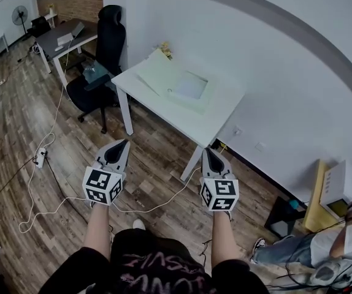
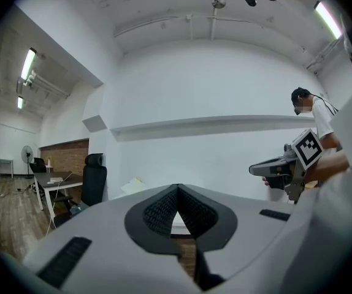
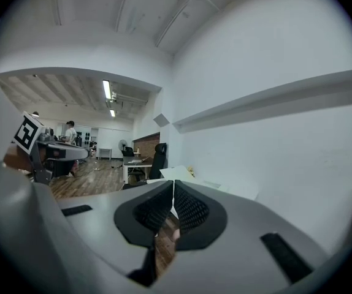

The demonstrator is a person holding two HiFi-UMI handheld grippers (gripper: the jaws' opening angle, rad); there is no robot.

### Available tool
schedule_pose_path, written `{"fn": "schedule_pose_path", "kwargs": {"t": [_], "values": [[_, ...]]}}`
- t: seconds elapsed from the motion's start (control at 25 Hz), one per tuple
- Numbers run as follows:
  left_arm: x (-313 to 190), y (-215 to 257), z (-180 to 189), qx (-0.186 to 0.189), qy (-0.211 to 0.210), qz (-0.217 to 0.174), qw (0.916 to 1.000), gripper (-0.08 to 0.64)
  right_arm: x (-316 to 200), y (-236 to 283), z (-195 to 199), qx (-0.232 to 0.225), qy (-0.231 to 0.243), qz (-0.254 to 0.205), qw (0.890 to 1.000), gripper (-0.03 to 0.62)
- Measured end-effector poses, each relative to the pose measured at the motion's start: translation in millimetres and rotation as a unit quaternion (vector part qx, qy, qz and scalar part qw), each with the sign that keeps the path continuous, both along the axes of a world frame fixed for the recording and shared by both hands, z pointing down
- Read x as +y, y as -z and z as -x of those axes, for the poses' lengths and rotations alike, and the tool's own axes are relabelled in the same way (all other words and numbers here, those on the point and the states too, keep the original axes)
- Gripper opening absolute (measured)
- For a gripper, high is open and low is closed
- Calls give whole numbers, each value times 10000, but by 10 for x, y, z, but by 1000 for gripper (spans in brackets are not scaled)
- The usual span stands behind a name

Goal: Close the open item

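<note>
Over wood floor (image 1: pixel 29 182), white table (image 1: pixel 208 129) by wall (image 1: pixel 274 72), left hand-held gripper (image 1: pixel 124 143), right hand-held gripper (image 1: pixel 208 151), both pressed together

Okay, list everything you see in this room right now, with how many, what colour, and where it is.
table: one, white, centre of the head view
box: one, pale, lid open, on the table
office chair: one, black, left of the table
desk: one, grey, far left
fan: one, dark, top left corner
power strip: one, white, on the wood floor, left
cabinet: one, yellow, right edge
other person: one, lower right
left claw: one, grey, shut, empty
right claw: one, grey, shut, empty
</note>
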State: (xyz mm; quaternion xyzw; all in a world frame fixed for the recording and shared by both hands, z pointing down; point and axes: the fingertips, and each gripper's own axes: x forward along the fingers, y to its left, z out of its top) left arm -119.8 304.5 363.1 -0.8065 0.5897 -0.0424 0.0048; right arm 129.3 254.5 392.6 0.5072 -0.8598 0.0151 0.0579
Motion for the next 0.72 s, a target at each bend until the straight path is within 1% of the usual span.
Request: {"fn": "schedule_pose_path", "kwargs": {"t": [0.16, 0.32, 0.52, 0.72], "values": [[-255, 9, 65, -14, -268, 35, 9996, 12, -213, 28, 127, 94, -80, -59, 9999, 26], [-469, 29, 188, 44, -462, 73, 9989, 12, -375, 115, 237, 16, -272, -135, 9995, 26], [-684, 30, 376, -26, -670, 72, 9977, 12, -516, 90, 403, -170, -367, -1, 9992, 26], [-799, -33, 501, -141, -891, 134, 9958, 12, -581, 32, 586, 30, -382, 88, 9992, 26]]}}
